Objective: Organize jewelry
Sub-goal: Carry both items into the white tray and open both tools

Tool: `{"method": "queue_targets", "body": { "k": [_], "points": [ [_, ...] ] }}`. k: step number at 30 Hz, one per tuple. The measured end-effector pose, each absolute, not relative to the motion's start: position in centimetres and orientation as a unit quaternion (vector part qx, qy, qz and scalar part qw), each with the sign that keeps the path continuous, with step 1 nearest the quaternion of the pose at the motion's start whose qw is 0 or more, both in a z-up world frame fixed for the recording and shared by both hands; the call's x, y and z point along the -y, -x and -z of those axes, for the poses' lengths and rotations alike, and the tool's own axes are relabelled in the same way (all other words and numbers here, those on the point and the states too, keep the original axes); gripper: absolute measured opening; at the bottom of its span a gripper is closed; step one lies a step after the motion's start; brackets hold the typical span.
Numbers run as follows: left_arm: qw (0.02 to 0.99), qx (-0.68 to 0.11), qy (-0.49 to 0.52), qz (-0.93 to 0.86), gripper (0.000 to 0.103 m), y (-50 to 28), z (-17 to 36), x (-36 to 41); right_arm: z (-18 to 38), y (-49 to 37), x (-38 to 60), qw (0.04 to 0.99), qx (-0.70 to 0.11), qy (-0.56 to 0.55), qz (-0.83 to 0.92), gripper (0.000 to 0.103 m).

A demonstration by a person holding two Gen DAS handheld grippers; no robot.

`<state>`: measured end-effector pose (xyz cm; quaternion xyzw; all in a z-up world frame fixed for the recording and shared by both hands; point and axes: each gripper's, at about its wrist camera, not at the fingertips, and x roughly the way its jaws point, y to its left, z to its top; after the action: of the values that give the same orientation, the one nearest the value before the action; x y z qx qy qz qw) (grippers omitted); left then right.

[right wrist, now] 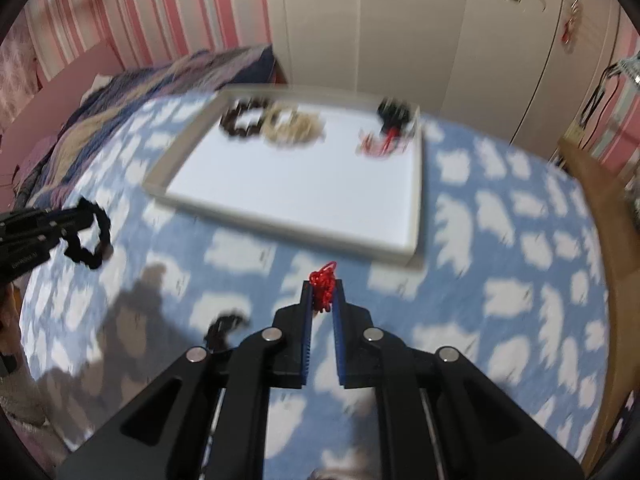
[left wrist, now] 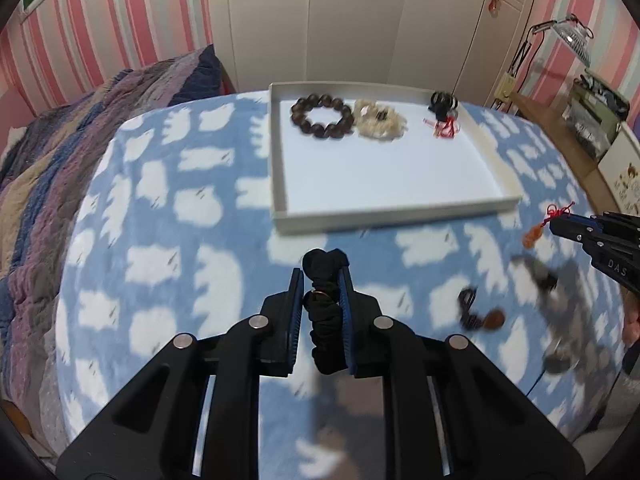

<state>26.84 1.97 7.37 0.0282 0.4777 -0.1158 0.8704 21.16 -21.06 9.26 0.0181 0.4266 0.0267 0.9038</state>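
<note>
Left wrist: black, seemingly ruffled scrunchie [left wrist: 325,312].

Lighting: even indoor light, moderately bright; white tray [left wrist: 384,168] floor glares slightly; soft grey shadows on the blue blanket [left wrist: 160,208] beneath the tools; left wrist view sharp centrally, smeared at lower right; right wrist view motion-blurred throughout; fisheye bending and dark vignette at corners.

We see pink striped walls [left wrist: 120,8], a cream wardrobe [left wrist: 360,20], and a bed under a blue cloud-print blanket [left wrist: 180,200].
</note>
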Motion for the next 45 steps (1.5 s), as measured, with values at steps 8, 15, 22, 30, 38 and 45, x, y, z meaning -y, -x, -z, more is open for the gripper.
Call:
{"method": "queue_targets", "body": {
  "k": [8,15,22,30,38,45],
  "points": [
    [0.868,-0.481,-0.001,0.121,0.016,-34.1,-7.8,0.3,-11.9,-27.4,23.2,0.912,-0.409,-0.027,0.013,0.009],
    [0.858,-0.503,-0.003,0.106,0.016,-40.3,-5.1,2.7,-9.6,-34.3,23.5,0.900,-0.433,-0.025,0.037,0.009],
    [0.859,-0.507,-0.015,0.068,0.016,-44.7,-2.9,3.5,-7.0,-39.5,23.2,0.895,-0.443,-0.011,0.058,0.009],
    [0.857,-0.511,-0.022,0.056,0.016,-46.5,-1.3,3.5,-4.0,-40.3,24.0,0.881,-0.468,-0.022,0.069,0.009],
    [0.860,-0.508,-0.022,0.052,0.016,-45.9,-0.8,3.3,-2.1,-40.9,24.3,0.871,-0.485,-0.044,0.065,0.009],
    [0.862,-0.504,-0.029,0.047,0.017,-45.2,-0.6,3.2,-1.9,-41.2,23.8,0.872,-0.483,-0.031,0.067,0.013]
  ]
}}
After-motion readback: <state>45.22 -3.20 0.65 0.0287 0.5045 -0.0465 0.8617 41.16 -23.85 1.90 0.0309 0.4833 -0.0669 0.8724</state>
